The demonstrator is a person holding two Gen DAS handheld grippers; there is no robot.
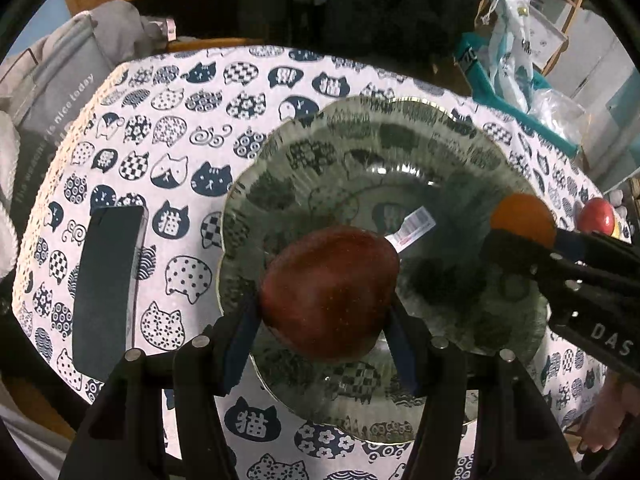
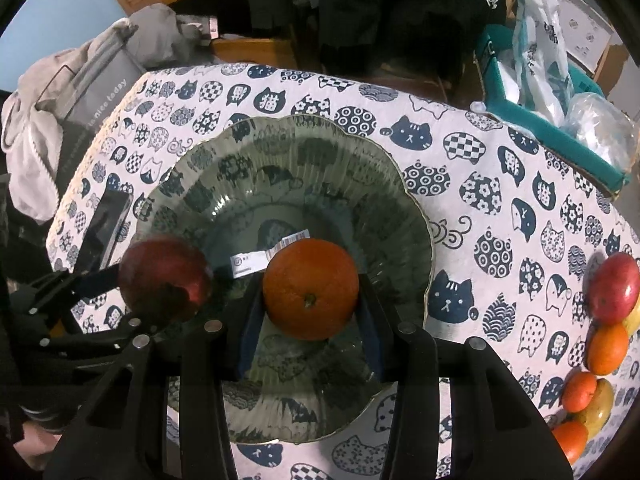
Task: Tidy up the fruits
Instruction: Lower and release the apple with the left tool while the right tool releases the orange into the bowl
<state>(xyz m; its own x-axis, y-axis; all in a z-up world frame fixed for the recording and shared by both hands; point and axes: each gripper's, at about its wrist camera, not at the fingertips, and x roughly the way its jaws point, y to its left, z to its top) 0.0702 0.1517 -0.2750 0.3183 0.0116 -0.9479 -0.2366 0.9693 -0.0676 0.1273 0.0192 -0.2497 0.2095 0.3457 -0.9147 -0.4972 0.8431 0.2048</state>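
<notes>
My left gripper (image 1: 324,300) is shut on a dark red apple (image 1: 330,292) and holds it over the near part of a smoked-glass plate (image 1: 360,140). My right gripper (image 2: 310,300) is shut on an orange (image 2: 312,288) and holds it over the same plate (image 2: 280,152). The orange also shows in the left wrist view (image 1: 522,220), and the apple in the right wrist view (image 2: 166,280). A white barcode sticker (image 2: 268,258) lies at the plate's centre. More fruit lies at the table's right edge: a red apple (image 2: 614,288), several oranges (image 2: 606,348) and a yellow fruit (image 2: 600,402).
The table has a white cloth with navy cat prints (image 2: 500,200). A dark phone (image 1: 106,288) lies left of the plate. Grey clothing on a chair (image 2: 48,120) stands at the far left. A teal box with plastic bags (image 2: 560,92) sits at the far right.
</notes>
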